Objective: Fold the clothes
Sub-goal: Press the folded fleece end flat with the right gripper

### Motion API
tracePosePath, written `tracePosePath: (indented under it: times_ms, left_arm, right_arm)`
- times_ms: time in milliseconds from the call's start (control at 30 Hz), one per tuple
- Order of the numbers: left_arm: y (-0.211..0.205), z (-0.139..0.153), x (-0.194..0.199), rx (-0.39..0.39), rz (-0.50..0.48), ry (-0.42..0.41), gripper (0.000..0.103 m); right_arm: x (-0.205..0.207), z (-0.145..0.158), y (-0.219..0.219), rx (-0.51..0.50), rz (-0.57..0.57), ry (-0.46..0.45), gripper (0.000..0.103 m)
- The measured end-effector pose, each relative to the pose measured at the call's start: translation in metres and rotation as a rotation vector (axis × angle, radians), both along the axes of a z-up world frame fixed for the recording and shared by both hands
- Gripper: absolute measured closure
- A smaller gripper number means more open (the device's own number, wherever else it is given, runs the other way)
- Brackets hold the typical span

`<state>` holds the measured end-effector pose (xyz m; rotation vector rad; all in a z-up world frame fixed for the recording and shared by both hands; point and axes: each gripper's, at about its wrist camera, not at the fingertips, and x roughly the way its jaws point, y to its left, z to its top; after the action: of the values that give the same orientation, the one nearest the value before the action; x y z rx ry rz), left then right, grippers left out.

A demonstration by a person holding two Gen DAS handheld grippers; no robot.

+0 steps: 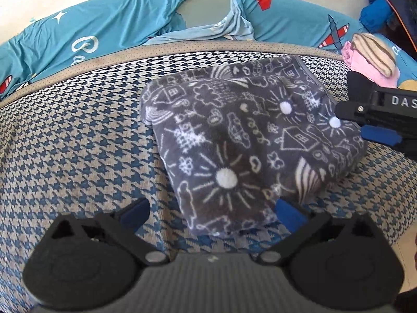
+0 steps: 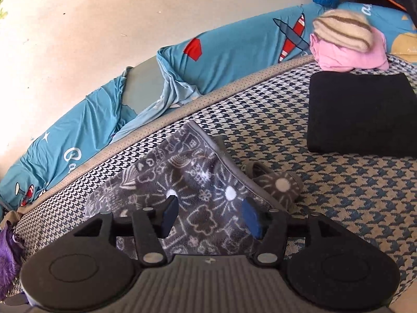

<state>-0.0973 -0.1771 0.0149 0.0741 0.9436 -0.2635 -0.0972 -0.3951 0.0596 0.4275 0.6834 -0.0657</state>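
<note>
A grey fleece garment [image 1: 234, 140] with white doodle print lies folded on the houndstooth cushion [image 1: 78, 143]. My left gripper [image 1: 212, 214] stands wide open at its near edge, the right fingertip [image 1: 289, 214] against the fabric and the left one over bare cushion. My right gripper [image 1: 362, 124] reaches in from the right over the garment's far right corner. In the right wrist view the right gripper [image 2: 210, 216] is open above the grey garment [image 2: 182, 182], with nothing pinched between its pads. A small flap of the same fabric [image 2: 278, 185] sticks out to the right.
A folded black garment [image 2: 359, 112] lies on the cushion [image 2: 338, 195] to the right. Behind it sits a pink garment [image 2: 349, 54] with a striped cream one [image 2: 341, 31] on top. A crumpled turquoise printed sheet [image 1: 117, 26] runs along the back by the wall. Dark blue clothing [image 1: 385, 5] sits at far right.
</note>
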Motion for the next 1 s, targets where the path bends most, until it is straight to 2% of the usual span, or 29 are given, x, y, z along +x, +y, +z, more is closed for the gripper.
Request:
tracePosePath:
  times_ms: [67,333,567,1000]
  left_arm:
    - [-0.002,0.000,-0.001,0.002,-0.020,0.006,0.000]
    - [0.010,0.010,0.006,-0.086,-0.079,0.019,0.000]
    - [0.027,0.011,0.025,-0.112,-0.049,0.017,0.000]
    - [0.051,0.007,0.052,-0.159,0.000,0.017,0.000]
  right_arm:
    - [0.001,-0.003,-0.005,0.020,-0.006,0.011,0.049]
    - [0.000,-0.010,-0.027,0.031,-0.046,0.045,0.044]
    - [0.003,-0.020,-0.047,0.093,-0.136,0.080,0.044]
    - [0.009,-0.024,-0.044,0.081,-0.154,0.095,0.044]
